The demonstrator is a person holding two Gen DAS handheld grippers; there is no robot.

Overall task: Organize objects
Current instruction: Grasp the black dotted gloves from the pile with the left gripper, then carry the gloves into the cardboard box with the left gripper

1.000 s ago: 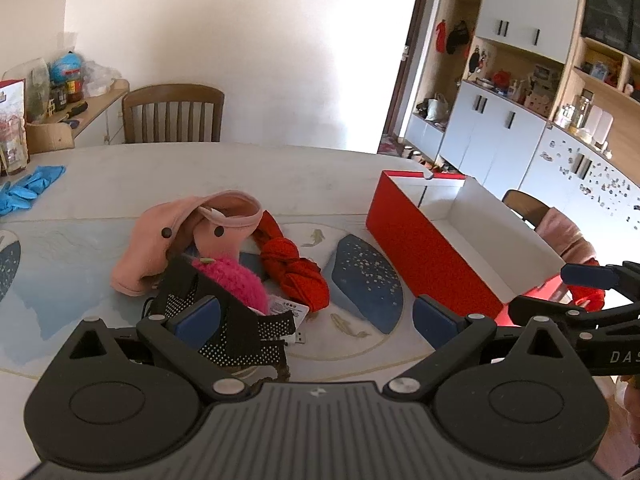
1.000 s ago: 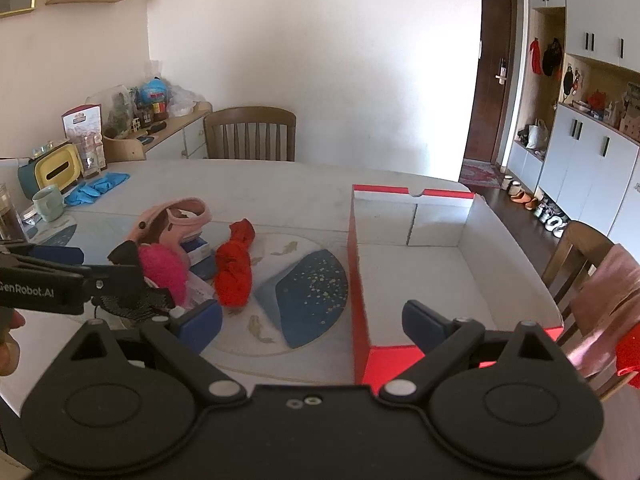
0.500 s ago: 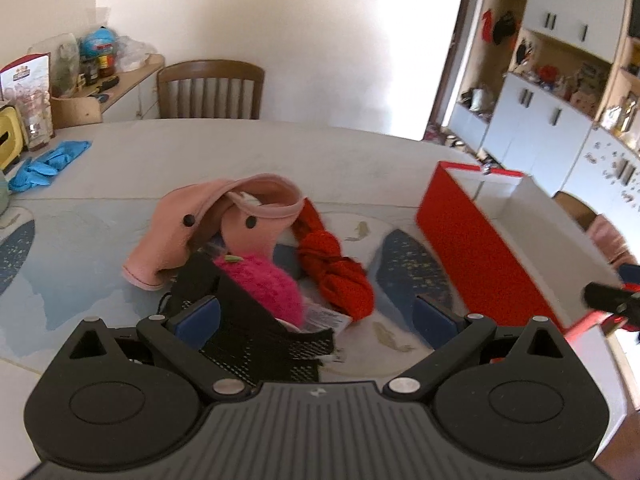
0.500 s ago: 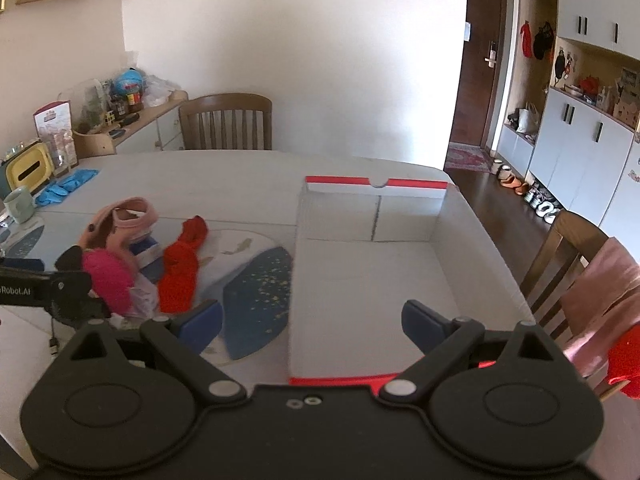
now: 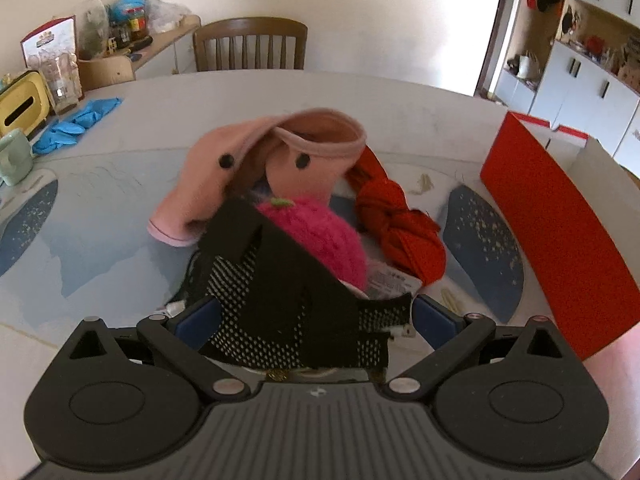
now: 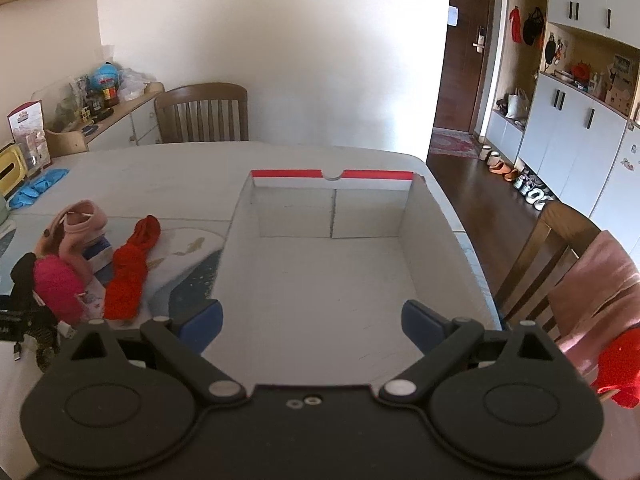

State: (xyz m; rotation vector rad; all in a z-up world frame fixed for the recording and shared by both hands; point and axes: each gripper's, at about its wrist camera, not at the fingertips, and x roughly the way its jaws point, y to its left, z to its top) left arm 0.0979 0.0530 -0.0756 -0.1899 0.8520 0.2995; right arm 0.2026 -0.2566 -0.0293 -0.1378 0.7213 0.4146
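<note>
Left wrist view: your left gripper (image 5: pixel 314 318) had closed in on the clothing pile since a second before, and the black mesh garment (image 5: pixel 280 300) now filled the gap between the jaws, which were spread wide with the blue pads on either side of the fabric. Can't tell whether the pads actually touched it. Magenta fuzzy item (image 5: pixel 320 236) sat just behind the mesh, partly under it. Pink garment (image 5: pixel 256 168) lay behind that, and the red knotted cloth (image 5: pixel 400 232) was just right of the pile, touching the pink one. All of it was on the surface (image 5: pixel 360 100). Red box (image 5: pixel 560 240) stood well to the right, and less of its white interior showed than a second before. Your right gripper was no longer in this view; earlier it had poked in at the right edge.

Right wrist view: your right gripper (image 6: pixel 312 320) had shifted right and now sat squarely over the open box (image 6: pixel 440 248), jaws wide and holding nothing. A second before, the box's red left wall ran between the pads; now both pads were over the white floor, with nothing visible inside. Pile sat further left in view, with the left gripper's body at the left edge.
</note>
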